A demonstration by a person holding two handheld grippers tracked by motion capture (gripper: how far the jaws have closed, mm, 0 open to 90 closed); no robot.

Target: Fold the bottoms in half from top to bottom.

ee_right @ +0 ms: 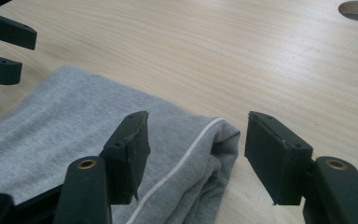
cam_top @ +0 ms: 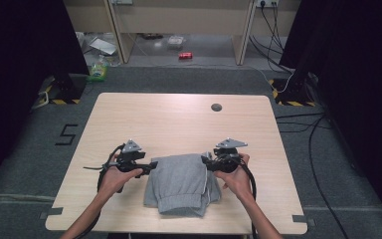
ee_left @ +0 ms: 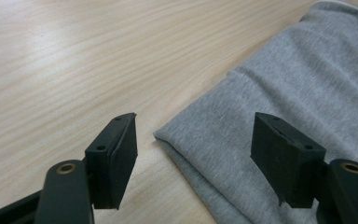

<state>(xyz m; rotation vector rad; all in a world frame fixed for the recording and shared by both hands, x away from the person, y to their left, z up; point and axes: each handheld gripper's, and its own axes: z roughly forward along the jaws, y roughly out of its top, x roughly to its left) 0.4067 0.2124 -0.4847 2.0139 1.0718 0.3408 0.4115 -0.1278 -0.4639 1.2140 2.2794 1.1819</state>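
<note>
I have the folded grey sweatpants (cam_top: 181,185) lying on the near half of the wooden table (cam_top: 179,119), flanked by my two tools: the left gripper (cam_top: 150,166) sits at the garment's left edge and the right gripper (cam_top: 205,161) at its far right corner. Through the left gripper view, my jaws stand apart with nothing pressed between the pads; the folded left edge of the sweatpants (ee_left: 279,107) runs up between the fingers (ee_left: 116,158), its near corner just inside the left-hand finger, and the cloth passes under the right-hand one. Through the right gripper view, the jaws are likewise released: the bunched corner with its thin white piping (ee_right: 191,149) lies in the gap, closer to the left-hand finger (ee_right: 133,149), while the right-hand finger hangs over bare wood. The other gripper's jaws show at that view's upper left, beyond the far side of the cloth. I judge that I am between grips in a folding job, with the bundle resting free on the table. The next move, as I read it, calls for lowering each pair of fingers so one pad slides beneath the stacked layers, then closing on every layer at once; catching only the top ply would let the fold fall open.
</note>
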